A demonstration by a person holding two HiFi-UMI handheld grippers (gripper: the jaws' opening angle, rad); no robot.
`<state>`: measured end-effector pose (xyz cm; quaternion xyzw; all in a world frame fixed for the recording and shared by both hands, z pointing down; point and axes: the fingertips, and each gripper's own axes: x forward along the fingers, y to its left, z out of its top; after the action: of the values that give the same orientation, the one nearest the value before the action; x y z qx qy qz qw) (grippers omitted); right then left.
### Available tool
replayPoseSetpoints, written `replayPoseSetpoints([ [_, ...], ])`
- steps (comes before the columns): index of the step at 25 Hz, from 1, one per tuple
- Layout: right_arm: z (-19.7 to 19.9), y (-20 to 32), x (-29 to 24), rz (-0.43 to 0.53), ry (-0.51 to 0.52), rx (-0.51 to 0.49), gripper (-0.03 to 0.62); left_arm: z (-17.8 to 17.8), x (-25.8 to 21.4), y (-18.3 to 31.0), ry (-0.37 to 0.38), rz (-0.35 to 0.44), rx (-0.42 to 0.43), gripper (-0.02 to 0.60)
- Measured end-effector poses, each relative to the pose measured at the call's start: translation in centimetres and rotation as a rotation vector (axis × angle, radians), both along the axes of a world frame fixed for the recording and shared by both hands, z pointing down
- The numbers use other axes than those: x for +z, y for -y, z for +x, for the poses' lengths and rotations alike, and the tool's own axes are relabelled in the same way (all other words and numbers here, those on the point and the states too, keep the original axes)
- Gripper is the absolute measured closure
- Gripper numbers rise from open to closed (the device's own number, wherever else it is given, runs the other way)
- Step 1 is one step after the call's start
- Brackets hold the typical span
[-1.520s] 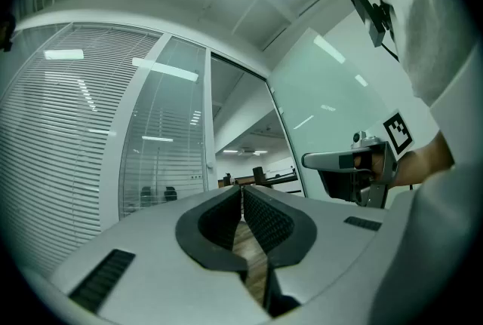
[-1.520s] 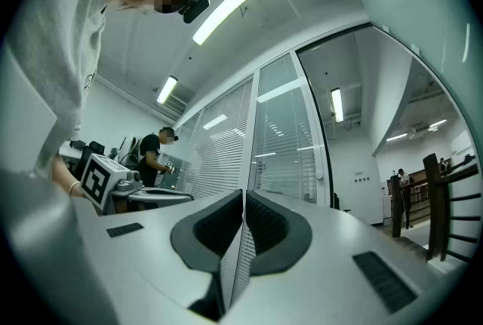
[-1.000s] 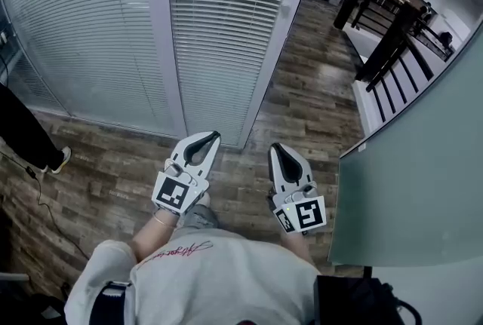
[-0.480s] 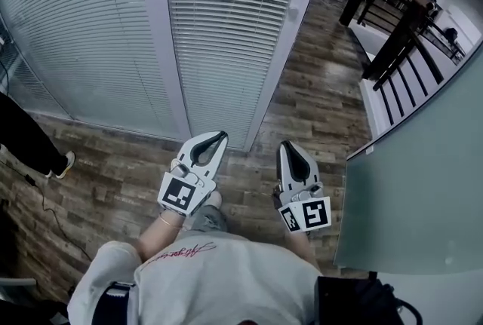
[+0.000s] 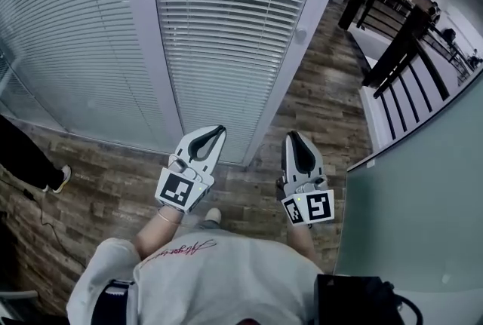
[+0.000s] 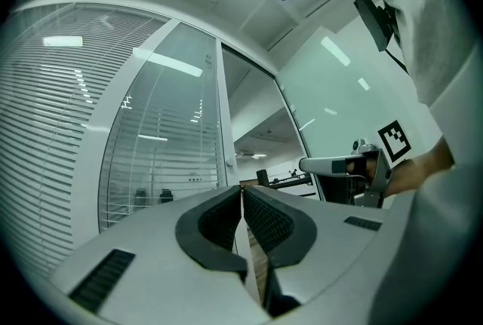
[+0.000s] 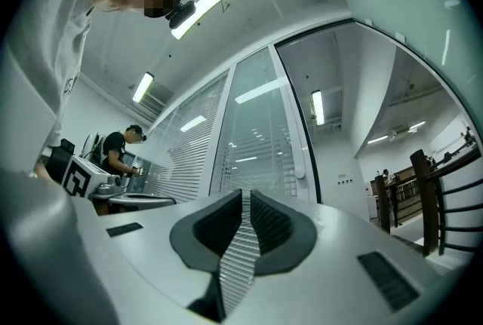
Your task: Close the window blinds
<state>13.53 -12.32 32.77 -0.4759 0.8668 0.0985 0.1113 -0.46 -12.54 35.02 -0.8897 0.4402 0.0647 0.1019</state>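
Right now your left claw [image 5: 216, 131] and right claw [image 5: 295, 136] are both clenched with nothing between the jaws, and you hold them side by side above the wooden floor [image 5: 324, 90]. The window blinds [image 5: 219, 22] hang in the white-framed glass wall [image 5: 143, 52] straight ahead of both claws, not touching them. Their slats are open enough to see through.

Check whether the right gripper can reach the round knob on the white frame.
Probably yes: nothing stands between the right gripper and the knob, and its shut, empty jaws point that way. It is well short of it, though, so a step closer seems needed.
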Motion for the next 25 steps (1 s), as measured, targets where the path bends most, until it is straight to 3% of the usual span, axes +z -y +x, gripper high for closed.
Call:
replayPoseSetpoints([
  [4, -0.2, 4.9, -2.9, 0.016, -0.024, 0.028, 0.566, -0.4, -1.3, 3.2, 0.0, -0.015, 0.012, 0.561],
  [10, 0.4, 12.5, -4.1, 0.043, -0.036, 0.106, 0.563, -0.1, 0.5, 6.6, 0.005, -0.012, 0.043, 0.561],
  [13, 0.5, 15.6, -5.1, 0.037, -0.035, 0.131, 0.493, -0.3, 0.4, 8.0, 0.009, -0.006, 0.049, 0.561],
  [25, 1.3, 25.1, -7.6, 0.009, -0.138, 0.311, 0.413, -1.7, 0.3, 11.6, 0.017, 0.0, 0.051, 0.561],
])
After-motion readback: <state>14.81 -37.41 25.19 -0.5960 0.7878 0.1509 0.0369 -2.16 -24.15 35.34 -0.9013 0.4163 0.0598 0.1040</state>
